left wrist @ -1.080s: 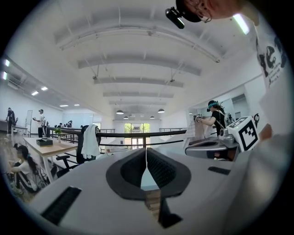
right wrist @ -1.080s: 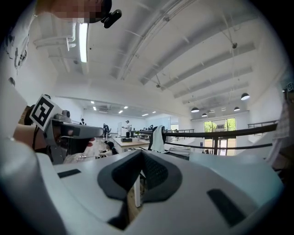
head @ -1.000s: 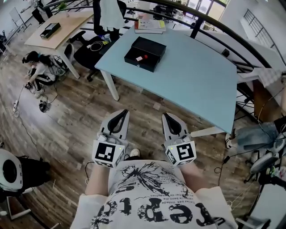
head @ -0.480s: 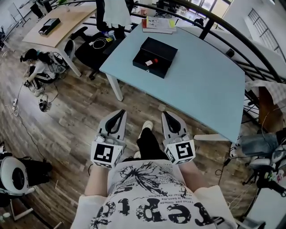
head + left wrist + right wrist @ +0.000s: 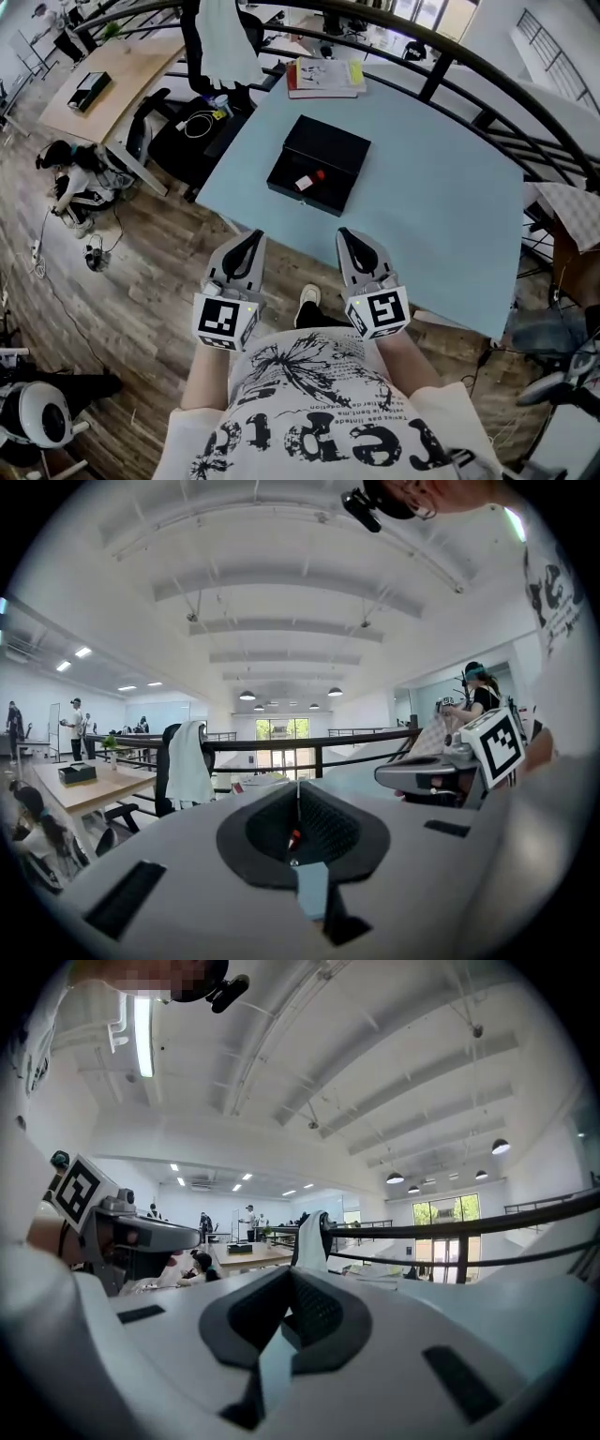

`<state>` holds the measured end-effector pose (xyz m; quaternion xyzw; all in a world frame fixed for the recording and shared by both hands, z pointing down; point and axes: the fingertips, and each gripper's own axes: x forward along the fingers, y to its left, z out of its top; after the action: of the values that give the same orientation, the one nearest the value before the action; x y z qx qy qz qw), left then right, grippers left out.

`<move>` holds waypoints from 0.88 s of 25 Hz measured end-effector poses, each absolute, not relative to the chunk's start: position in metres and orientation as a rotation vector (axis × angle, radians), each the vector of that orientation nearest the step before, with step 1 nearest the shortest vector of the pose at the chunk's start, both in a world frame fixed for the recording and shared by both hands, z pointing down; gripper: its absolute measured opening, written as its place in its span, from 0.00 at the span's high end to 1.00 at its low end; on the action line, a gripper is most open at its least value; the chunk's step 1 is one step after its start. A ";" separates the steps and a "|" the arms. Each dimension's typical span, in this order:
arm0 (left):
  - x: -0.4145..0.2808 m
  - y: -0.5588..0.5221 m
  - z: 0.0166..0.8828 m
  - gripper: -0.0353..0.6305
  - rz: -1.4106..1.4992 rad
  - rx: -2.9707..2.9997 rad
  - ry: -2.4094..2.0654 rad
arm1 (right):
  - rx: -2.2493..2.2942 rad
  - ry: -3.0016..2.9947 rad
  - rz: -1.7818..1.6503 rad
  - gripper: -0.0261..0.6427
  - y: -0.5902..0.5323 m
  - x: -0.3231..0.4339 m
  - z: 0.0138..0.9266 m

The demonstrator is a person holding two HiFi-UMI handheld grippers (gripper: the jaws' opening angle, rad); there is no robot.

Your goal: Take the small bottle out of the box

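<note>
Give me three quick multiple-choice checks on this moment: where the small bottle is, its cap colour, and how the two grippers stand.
1. Where on the light blue table is the small bottle?
A. on its bare top
B. inside the black box
C. on the books at its far edge

2. What colour is the bottle's cap?
A. green
B. yellow
C. red

3. How do the left gripper and the right gripper stand?
A. both shut and empty
B. both wide open
C. one shut on the bottle

Answers: 1 B, the head view shows the bottle lying in the open box. 2 C, one end of it is red. 3 A, each gripper view shows its jaws together with nothing between them, and both grippers are held short of the box.
</note>
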<state>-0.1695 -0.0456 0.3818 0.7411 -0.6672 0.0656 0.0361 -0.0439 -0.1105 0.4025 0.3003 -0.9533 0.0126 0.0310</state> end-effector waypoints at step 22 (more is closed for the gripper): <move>-0.197 -0.274 0.499 0.91 0.601 2.336 -1.477 | 1.376 -2.679 0.159 0.95 -0.279 -0.062 0.433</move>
<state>-0.1967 -0.2738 0.4985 0.8157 -0.5160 0.2098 0.1560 -0.0615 -0.2793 0.4330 0.4553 -0.8865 0.0527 0.0630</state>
